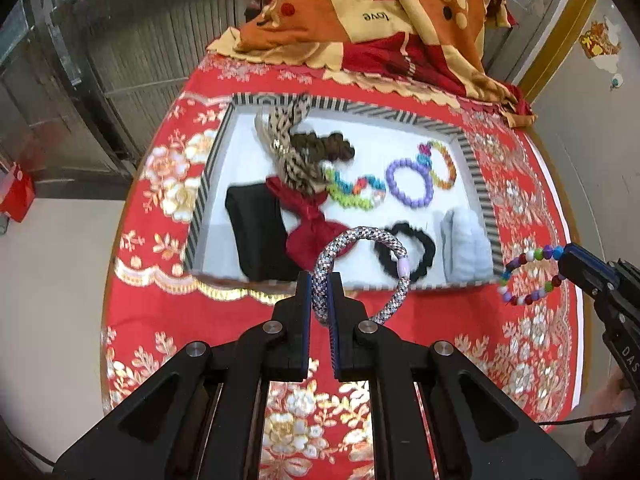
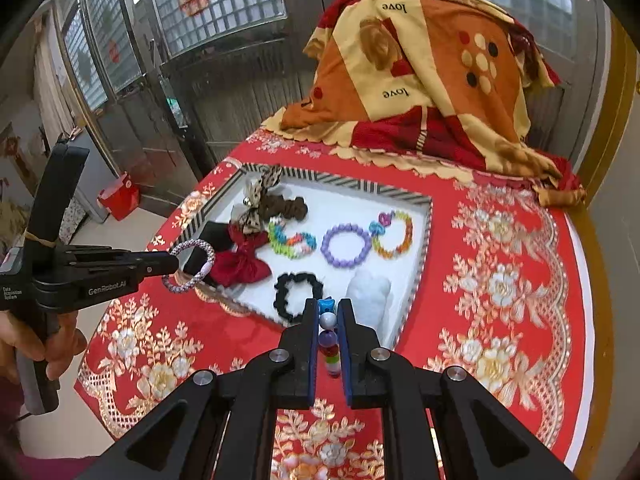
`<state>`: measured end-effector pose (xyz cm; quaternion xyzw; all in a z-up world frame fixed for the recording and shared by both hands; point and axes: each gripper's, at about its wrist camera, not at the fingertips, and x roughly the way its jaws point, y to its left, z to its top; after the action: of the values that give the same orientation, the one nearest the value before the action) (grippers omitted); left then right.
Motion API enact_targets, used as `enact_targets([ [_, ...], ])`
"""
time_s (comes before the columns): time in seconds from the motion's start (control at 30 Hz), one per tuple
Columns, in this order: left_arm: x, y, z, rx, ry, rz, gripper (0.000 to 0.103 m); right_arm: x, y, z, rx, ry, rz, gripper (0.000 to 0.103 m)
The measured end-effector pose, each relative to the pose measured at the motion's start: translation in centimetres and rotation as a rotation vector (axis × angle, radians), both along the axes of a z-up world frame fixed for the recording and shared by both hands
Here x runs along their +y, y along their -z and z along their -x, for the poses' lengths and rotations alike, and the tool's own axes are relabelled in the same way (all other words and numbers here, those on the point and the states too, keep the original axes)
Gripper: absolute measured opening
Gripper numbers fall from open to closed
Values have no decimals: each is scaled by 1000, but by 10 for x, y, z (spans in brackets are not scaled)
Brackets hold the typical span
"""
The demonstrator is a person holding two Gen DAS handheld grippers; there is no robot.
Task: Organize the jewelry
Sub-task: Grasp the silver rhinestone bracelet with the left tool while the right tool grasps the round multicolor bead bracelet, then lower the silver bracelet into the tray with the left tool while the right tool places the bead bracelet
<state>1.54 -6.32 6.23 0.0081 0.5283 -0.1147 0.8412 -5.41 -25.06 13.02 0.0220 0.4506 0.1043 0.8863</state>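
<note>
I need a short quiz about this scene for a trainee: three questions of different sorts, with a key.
1. True or false: the left gripper is shut on the braided bracelet.
2. What does the right gripper hold? A) purple bracelet B) multicoloured bead bracelet C) black scrunchie
3. Fill in: the red bow lies inside the striped ____.

Key
1. True.
2. B: the bead bracelet is between its pads; the purple bracelet and the black scrunchie lie in the tray.
3. tray.
</note>
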Motion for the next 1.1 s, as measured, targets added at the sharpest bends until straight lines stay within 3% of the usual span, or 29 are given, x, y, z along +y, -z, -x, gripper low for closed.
enact_targets([
  [0.43, -32, 7, -64, -5, 34, -44, 6, 2, 12, -76, 35, 6, 17, 9],
  [0.8, -67, 39, -122, 46, 64, -69, 6, 0, 31, -149, 74, 28, 3, 9],
  [1.1, -60, 68, -153, 97, 23, -93, 6, 7, 54, -204, 97, 20, -61, 9],
])
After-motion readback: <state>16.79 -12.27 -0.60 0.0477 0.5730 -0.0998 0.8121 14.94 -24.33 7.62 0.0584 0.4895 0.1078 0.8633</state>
